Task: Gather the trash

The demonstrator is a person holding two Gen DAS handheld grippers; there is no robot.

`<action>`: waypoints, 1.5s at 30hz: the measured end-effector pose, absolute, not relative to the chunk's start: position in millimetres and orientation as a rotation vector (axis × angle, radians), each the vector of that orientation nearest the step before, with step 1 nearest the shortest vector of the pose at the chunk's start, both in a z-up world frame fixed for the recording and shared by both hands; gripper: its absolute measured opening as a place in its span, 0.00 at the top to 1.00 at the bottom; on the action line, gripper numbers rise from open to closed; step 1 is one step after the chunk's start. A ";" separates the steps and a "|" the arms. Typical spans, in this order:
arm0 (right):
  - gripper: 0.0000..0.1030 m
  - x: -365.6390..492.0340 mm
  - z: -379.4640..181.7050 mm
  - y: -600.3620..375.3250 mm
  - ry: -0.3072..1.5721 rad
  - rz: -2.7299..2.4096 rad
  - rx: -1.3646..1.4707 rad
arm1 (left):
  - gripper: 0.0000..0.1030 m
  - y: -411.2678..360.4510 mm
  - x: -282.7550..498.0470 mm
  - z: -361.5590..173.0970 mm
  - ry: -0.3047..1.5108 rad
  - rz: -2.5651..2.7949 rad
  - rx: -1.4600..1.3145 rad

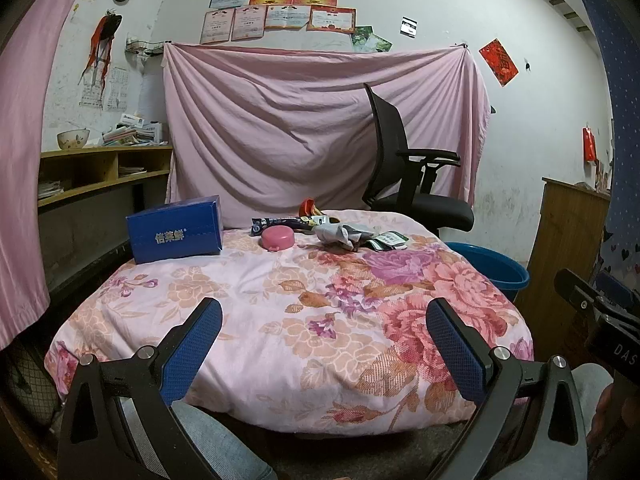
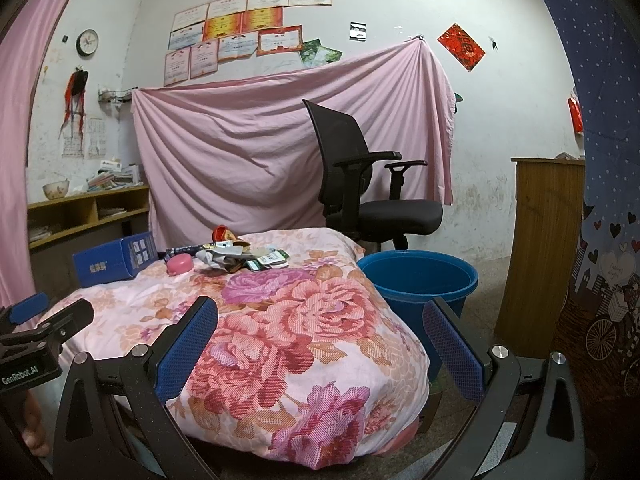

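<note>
Both grippers, left [image 1: 323, 312] and right [image 2: 320, 311], jaws wide and empty, short of the quilt's near edge [image 1: 280, 412]; wrappers [image 1: 344, 234] far across

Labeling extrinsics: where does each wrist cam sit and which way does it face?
Left wrist: low at the near edge of the floral quilt, facing the trash pile; open left claw in front, right claw's body at the right edge.
Right wrist: further right, same heading, blue bucket ahead; open right claw in front, left claw's body at the left edge.
Shared: quilt, trash, blue box, office chair, bucket.
</note>
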State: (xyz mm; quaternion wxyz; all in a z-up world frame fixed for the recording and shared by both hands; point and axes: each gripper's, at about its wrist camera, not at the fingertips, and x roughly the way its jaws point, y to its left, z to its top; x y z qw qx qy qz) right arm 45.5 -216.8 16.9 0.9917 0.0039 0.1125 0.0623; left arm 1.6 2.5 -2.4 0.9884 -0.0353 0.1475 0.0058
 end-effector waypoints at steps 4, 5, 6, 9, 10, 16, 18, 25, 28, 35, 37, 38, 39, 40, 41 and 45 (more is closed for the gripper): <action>0.00 45.7 16.7 -216.6 0.226 0.124 0.008 | 0.03 2.3 1.8 -2.5 0.296 0.012 -0.070; 0.00 45.6 17.0 -217.0 0.226 0.125 0.008 | 0.03 2.3 1.7 -2.5 0.296 0.012 -0.070; 0.00 45.5 17.2 -217.1 0.226 0.125 0.008 | 0.03 2.4 1.7 -2.4 0.296 0.012 -0.070; 0.00 45.8 16.8 -216.7 0.226 0.125 0.008 | 0.03 2.3 1.8 -2.2 0.296 0.012 -0.069; 0.00 45.5 17.2 -217.2 0.226 0.125 0.008 | 0.03 2.3 1.8 -2.2 0.297 0.012 -0.070; 0.00 45.9 16.9 -217.0 0.228 0.126 0.009 | 0.03 2.3 1.9 -2.2 0.297 0.014 -0.070; 0.00 45.6 17.3 -217.4 0.229 0.126 0.009 | 0.03 2.3 1.7 -2.2 0.298 0.013 -0.070; 0.00 45.9 17.2 -217.5 0.229 0.125 0.010 | 0.03 1.4 1.5 -2.8 0.298 0.013 -0.069; 0.00 45.8 17.8 -218.2 0.230 0.125 0.010 | 0.03 1.3 1.6 -2.7 0.298 0.013 -0.069; 0.00 45.0 17.3 -217.7 0.233 0.125 0.011 | 0.03 0.6 1.7 -3.2 0.299 0.013 -0.067; 0.00 45.0 17.4 -217.9 0.233 0.125 0.011 | 0.03 0.5 1.8 -3.2 0.299 0.013 -0.067; 0.00 45.1 17.3 -217.8 0.233 0.125 0.011 | 0.03 0.2 1.7 -3.6 0.300 0.013 -0.067; 0.00 45.1 17.4 -217.9 0.234 0.125 0.011 | 0.03 0.1 1.7 -3.7 0.300 0.013 -0.067; 0.00 45.1 16.7 -217.0 0.234 0.125 0.012 | 0.03 0.0 1.8 -3.7 0.299 0.013 -0.067; 0.00 45.1 17.3 -217.9 0.234 0.125 0.012 | 0.03 0.0 1.8 -3.7 0.299 0.013 -0.067; 0.00 45.4 17.7 -218.1 0.234 0.127 0.013 | 0.03 -0.5 3.1 -5.6 0.302 0.011 -0.071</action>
